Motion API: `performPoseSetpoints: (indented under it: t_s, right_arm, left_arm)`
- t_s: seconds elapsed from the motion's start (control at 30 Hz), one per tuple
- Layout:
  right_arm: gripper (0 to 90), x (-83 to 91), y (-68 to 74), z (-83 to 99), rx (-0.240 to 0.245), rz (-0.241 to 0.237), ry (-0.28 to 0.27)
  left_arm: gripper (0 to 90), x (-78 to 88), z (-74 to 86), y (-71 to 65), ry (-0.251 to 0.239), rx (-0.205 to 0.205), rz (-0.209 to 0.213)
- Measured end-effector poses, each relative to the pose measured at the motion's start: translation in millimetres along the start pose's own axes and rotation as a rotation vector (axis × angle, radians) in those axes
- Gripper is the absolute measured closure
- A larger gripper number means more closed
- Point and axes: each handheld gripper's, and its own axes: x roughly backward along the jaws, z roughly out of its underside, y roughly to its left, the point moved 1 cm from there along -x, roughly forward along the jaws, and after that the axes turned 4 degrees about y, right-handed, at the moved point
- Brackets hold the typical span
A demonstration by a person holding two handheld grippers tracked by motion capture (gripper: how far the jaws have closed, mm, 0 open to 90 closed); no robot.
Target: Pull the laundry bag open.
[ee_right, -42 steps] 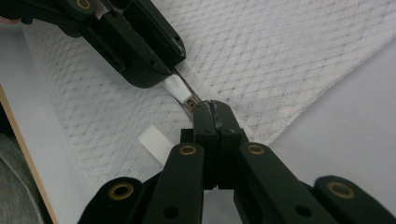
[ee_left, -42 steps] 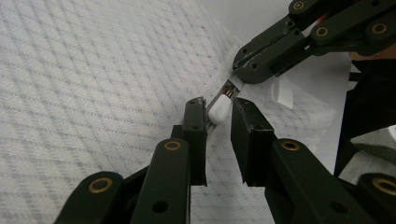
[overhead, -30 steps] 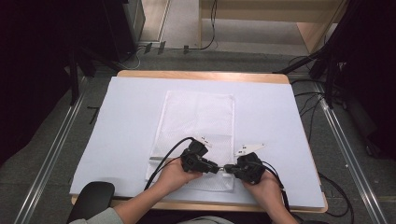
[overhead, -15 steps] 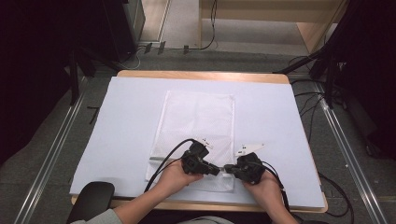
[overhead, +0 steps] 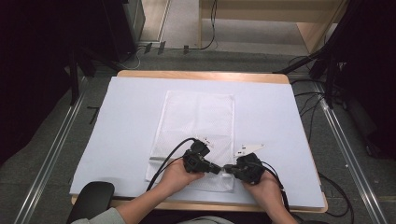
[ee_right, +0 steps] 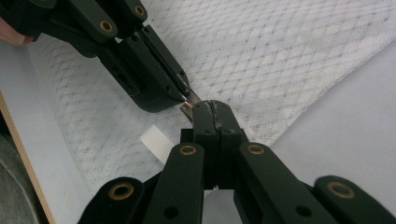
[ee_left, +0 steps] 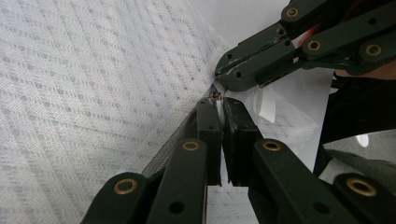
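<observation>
The mesh bag (overhead: 198,126) lies flat on the white sheet (overhead: 116,126) that covers the table (overhead: 201,74). Its long axis runs away from the person toward the far edge, and its near short end lies under the two hands. Both grippers meet tip to tip at the near right corner of the bag, so almost all of its cloth lies ahead and to the left of the fingers.

The left gripper (overhead: 218,170) points right and the right gripper (overhead: 229,168) points left. A small brass-coloured zipper pull (ee_right: 187,106) sits just between their tips, about equally near to each. The left fingers (ee_left: 208,130) have just been closing and now pinch a fold of white cloth at the bag's edge. The right gripper's fingers are pressed together (whether they nip the pull or some cloth cannot be told).

The coming move probably turns on the grey zipper line (ee_left: 175,137). In the left gripper view it runs back from the pull along the left fingers. Judged from this, the pull has to travel leftward along the near end while one hand holds the corner.

The bag is white, thin and limp, woven in a fine diamond pattern. A small white label (ee_right: 156,140) is sewn near the corner.
</observation>
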Motion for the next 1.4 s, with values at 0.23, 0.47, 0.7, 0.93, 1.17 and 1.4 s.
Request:
performPoseSetpoints:
  t_s: [0.23, 0.47, 0.7, 0.93, 1.17, 1.4]
  right_arm:
    - [90.0, -0.1, 1.7, 1.7, 0.013, 0.014, -0.008]
    - [90.0, -0.3, 1.0, 2.6, 0.005, 0.005, -0.013]
    - [90.0, -0.3, 1.2, 3.0, 0.002, 0.010, -0.016]
    - [90.0, -0.3, 0.8, 4.5, 0.014, 0.005, -0.026]
    - [90.0, 0.0, -0.5, 4.4, 0.015, -0.005, -0.023]
    - [90.0, -0.2, -0.9, 3.7, 0.026, -0.006, -0.022]
  left_arm:
    - [87.9, 2.3, -1.2, 4.3, 0.019, 0.015, 0.024]
    - [88.3, 5.0, -1.7, 6.3, 0.035, 0.017, 0.015]
    - [88.2, 15.1, 0.9, 15.8, 0.046, 0.047, 0.043]
    - [88.2, 27.1, 5.4, 21.1, 0.049, 0.040, 0.035]
    - [88.1, 39.2, 12.0, 24.9, 0.061, 0.034, 0.004]
    - [88.1, 46.1, 16.3, 29.2, 0.060, 0.043, 0.006]
